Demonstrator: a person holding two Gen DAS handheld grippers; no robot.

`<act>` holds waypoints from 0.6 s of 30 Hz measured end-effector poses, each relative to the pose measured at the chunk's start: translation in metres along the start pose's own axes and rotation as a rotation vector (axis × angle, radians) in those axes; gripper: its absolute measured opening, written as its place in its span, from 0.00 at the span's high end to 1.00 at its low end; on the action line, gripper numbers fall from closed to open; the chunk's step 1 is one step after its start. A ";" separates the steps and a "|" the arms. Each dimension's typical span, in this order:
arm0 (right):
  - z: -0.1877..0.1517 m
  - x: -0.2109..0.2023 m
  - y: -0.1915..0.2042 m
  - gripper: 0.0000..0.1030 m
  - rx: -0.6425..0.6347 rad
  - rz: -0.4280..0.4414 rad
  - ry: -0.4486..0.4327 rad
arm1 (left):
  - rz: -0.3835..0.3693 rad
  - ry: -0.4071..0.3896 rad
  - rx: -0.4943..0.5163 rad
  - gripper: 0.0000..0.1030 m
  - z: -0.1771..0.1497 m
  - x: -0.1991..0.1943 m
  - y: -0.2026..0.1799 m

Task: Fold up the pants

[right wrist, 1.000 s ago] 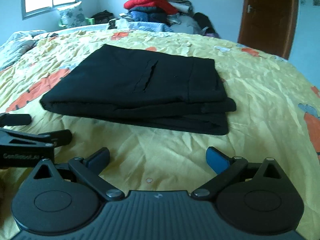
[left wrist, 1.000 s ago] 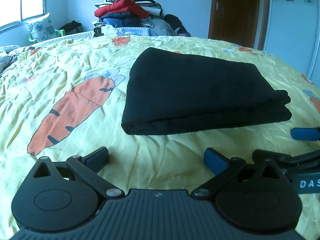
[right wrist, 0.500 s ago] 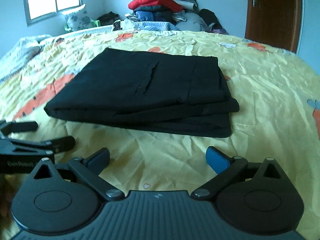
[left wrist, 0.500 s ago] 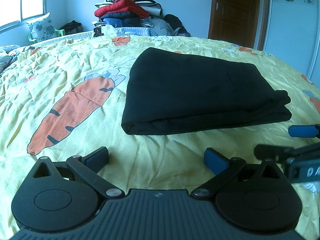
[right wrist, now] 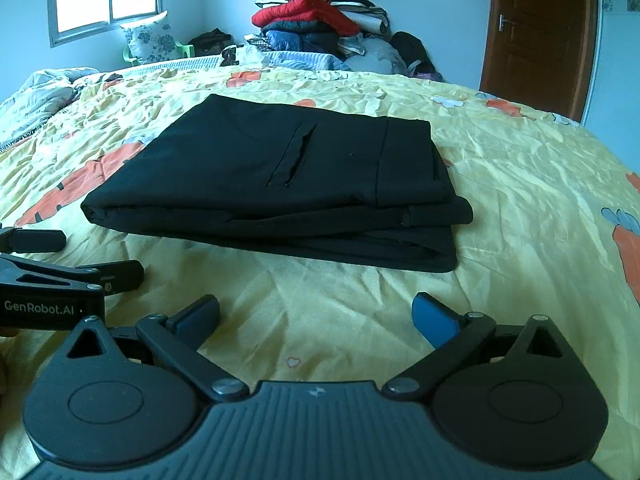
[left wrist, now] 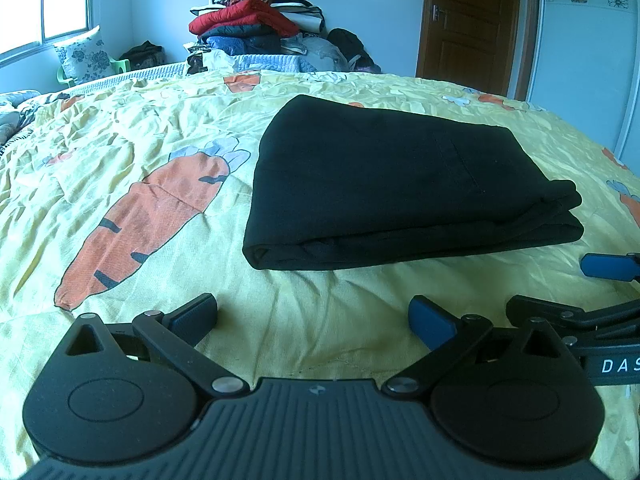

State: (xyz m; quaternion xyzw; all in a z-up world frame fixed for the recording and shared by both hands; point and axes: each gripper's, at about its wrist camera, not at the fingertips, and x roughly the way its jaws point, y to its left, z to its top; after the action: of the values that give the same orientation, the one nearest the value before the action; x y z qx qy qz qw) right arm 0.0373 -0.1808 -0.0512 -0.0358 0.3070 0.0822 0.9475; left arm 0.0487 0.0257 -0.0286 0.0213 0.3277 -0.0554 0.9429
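Both my grippers sit low and level over the bedspread point(left wrist: 328, 320), side by side, pointing at the pants from the near side. From the left wrist cam, my left gripper point(left wrist: 314, 312) is spread wide with nothing in it, just yellow sheet between the blue pads. The right gripper point(right wrist: 316, 312) looks the same, wide open and empty, and its tips show at the right edge of the left view.

The pants point(right wrist: 280, 184) are folded into a neat black stack in the middle of the bed, pocket slit facing up, layered edges at the right end. Neither tool touches them; there's a strip of bare sheet between the fingertips and the near fold.

Plenty of free bedspread all around, carrot print point(left wrist: 132, 220) off to the left. The pile of clothes point(right wrist: 320, 20) is far back by the wall.
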 end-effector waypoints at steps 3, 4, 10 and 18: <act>0.000 0.000 0.000 0.00 0.000 -0.001 0.000 | 0.000 0.000 0.000 0.00 0.000 0.000 0.000; 0.000 0.000 0.000 0.00 -0.001 -0.002 0.000 | 0.000 0.000 0.000 0.00 0.000 0.000 0.001; -0.001 -0.001 -0.001 0.00 0.037 -0.062 -0.005 | 0.003 0.001 0.000 0.00 0.000 0.000 0.001; -0.001 -0.001 -0.001 0.00 0.044 -0.067 0.001 | 0.055 0.000 -0.020 0.00 0.001 -0.001 -0.005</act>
State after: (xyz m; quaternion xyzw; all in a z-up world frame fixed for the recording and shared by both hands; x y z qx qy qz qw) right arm 0.0361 -0.1815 -0.0520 -0.0253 0.3080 0.0435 0.9501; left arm 0.0480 0.0211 -0.0273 0.0208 0.3276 -0.0261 0.9442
